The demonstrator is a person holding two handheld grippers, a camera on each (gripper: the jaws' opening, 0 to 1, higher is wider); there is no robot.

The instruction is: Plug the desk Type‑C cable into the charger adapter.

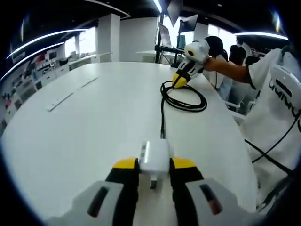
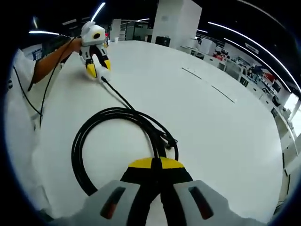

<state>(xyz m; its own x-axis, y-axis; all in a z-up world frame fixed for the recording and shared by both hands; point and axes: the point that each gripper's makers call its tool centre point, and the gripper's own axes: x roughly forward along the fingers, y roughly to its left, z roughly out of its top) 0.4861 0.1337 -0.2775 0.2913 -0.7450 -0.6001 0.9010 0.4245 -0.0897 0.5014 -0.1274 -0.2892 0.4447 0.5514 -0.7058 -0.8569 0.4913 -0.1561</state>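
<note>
One charger adapter [image 1: 154, 157] clamped in left hand-held gripper [image 1: 154, 164]; right hand-held gripper [image 2: 156, 165] pinches one coiled cable [image 2: 94, 129].

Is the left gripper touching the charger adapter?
Touching. In the left gripper view, the left gripper jaws press both sides of the white charger adapter.

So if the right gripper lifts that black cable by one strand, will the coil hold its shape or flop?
Probably flop: the black cable lies in loose loops on the white table, so unheld turns would likely sag. It looks thin and light. One end seems already at the white charger in the left gripper, so lifting may tug it.
</note>
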